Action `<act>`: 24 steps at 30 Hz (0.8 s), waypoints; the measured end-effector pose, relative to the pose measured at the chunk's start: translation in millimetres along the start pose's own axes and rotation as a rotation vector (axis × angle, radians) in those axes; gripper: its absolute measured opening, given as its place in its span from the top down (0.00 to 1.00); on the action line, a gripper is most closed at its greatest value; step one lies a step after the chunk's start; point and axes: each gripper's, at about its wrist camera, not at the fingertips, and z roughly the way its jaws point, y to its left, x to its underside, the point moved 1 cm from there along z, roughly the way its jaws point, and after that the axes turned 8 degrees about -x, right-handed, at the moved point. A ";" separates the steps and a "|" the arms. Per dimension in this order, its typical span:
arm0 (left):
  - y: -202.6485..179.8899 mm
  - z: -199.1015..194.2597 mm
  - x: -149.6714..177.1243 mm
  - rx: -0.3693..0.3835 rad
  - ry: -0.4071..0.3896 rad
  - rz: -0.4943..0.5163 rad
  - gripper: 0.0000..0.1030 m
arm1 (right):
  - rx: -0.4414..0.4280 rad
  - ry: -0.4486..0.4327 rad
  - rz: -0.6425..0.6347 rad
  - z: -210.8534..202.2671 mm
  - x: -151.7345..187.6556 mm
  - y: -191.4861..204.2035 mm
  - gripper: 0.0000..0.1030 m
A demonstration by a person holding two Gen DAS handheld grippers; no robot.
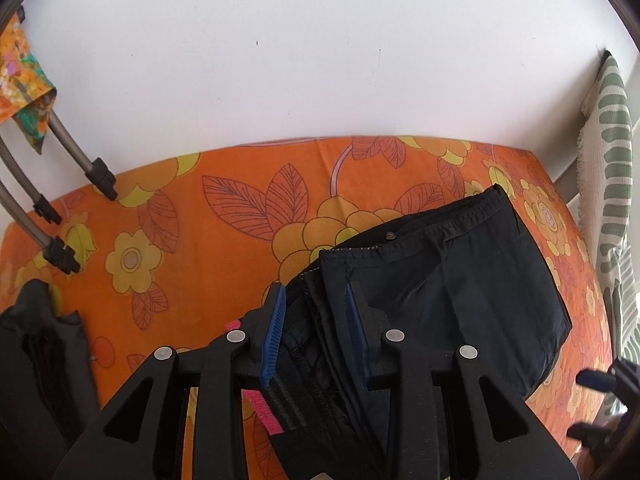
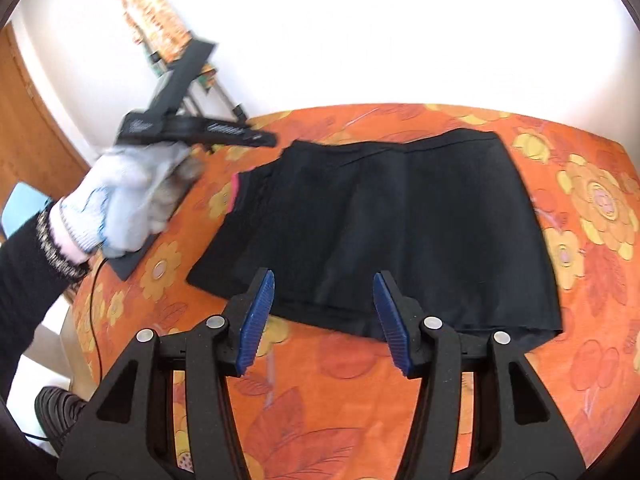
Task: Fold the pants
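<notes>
The black pants lie folded into a compact rectangle on the orange floral table cover. A pink trim shows at their left edge. In the left wrist view the pants lie under and ahead of my left gripper; its blue pads stand apart over the stacked fabric edges, with nothing pinched. My right gripper is open and empty, at the near edge of the pants. The left gripper also shows in the right wrist view, held in a gloved hand beside the pants' left end.
Another black garment lies at the table's left edge. Grey metal rack legs with floral cloth stand at the far left. A green-striped white cloth hangs at the right. A white wall is behind.
</notes>
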 end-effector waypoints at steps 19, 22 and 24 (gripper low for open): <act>-106.5 13.6 85.5 0.111 0.098 0.342 0.72 | 0.189 0.052 0.118 83.1 -83.9 -146.1 0.70; -105.7 14.8 85.6 0.104 0.077 0.327 0.72 | 0.218 0.057 0.133 93.0 -90.8 -160.9 0.70; -106.9 14.5 85.5 0.093 0.064 0.324 0.72 | 0.246 0.072 0.128 99.6 -92.3 -167.9 0.70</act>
